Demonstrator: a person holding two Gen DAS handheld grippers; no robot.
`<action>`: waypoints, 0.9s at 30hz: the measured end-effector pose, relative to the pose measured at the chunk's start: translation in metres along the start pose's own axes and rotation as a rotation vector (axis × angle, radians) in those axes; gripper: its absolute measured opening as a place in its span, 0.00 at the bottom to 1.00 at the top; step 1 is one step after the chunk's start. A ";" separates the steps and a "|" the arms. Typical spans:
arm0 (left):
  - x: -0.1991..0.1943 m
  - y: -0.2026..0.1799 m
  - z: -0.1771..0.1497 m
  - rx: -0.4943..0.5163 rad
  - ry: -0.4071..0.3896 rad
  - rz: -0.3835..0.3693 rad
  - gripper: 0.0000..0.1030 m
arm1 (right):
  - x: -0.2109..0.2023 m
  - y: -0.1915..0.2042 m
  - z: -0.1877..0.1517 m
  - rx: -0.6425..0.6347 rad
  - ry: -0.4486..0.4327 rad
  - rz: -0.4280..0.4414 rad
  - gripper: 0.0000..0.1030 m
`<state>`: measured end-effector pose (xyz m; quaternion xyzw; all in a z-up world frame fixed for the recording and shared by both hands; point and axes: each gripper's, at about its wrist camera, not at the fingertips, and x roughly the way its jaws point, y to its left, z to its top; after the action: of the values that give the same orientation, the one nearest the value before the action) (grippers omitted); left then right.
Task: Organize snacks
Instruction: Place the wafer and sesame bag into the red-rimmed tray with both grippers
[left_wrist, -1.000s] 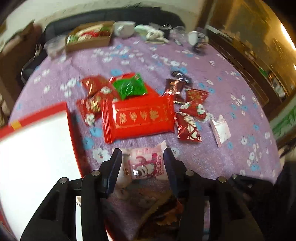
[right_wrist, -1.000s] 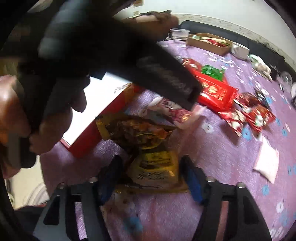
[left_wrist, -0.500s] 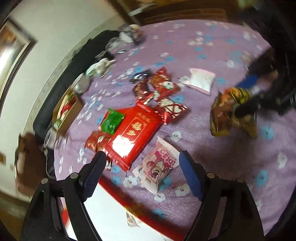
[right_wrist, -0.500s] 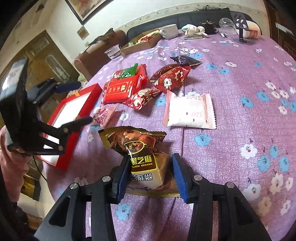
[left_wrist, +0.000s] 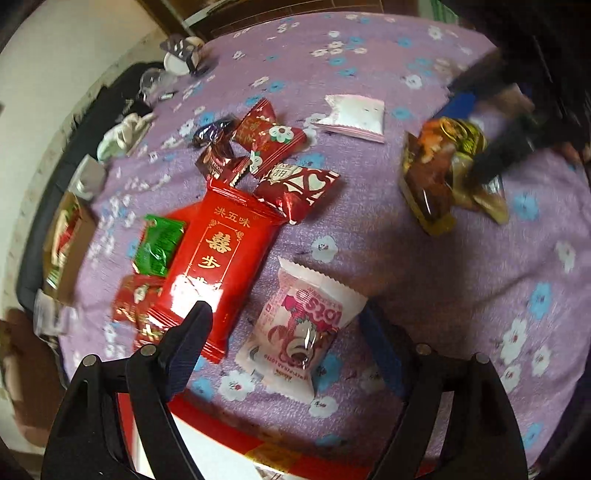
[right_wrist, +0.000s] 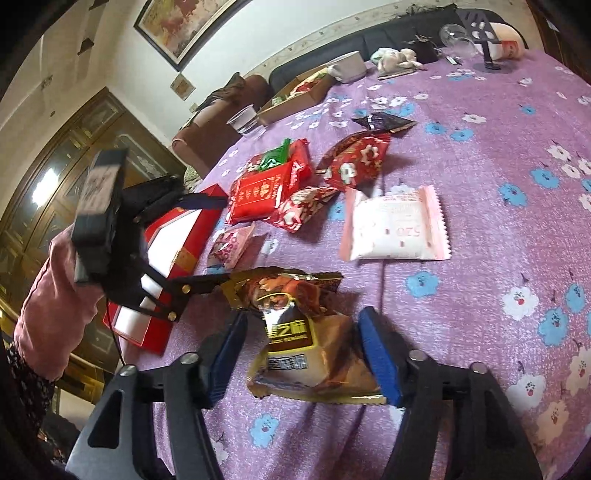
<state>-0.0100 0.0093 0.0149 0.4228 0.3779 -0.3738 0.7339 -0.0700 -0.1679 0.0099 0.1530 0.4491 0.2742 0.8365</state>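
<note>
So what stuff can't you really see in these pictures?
- Right gripper, left wrist view: blurred and dark, so whether it grips the brown snack bags is unclear.
- Red box, left wrist view: mostly cut off by the bottom edge and the left gripper.
- Cardboard tray, right wrist view: contents too small to name.
- Small red packets, left wrist view: partly under the big red pack.
</note>
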 end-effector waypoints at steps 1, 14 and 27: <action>-0.001 -0.001 0.000 -0.005 -0.004 -0.023 0.65 | 0.001 0.004 -0.001 -0.015 -0.001 -0.007 0.71; -0.019 -0.023 -0.012 -0.217 -0.038 -0.061 0.28 | 0.021 0.045 -0.006 -0.167 0.018 -0.297 0.44; -0.091 -0.005 -0.075 -0.663 -0.314 -0.098 0.25 | 0.022 0.060 0.004 0.028 0.012 -0.109 0.43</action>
<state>-0.0714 0.0962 0.0657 0.0808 0.3812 -0.3262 0.8613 -0.0761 -0.1062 0.0273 0.1383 0.4656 0.2230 0.8452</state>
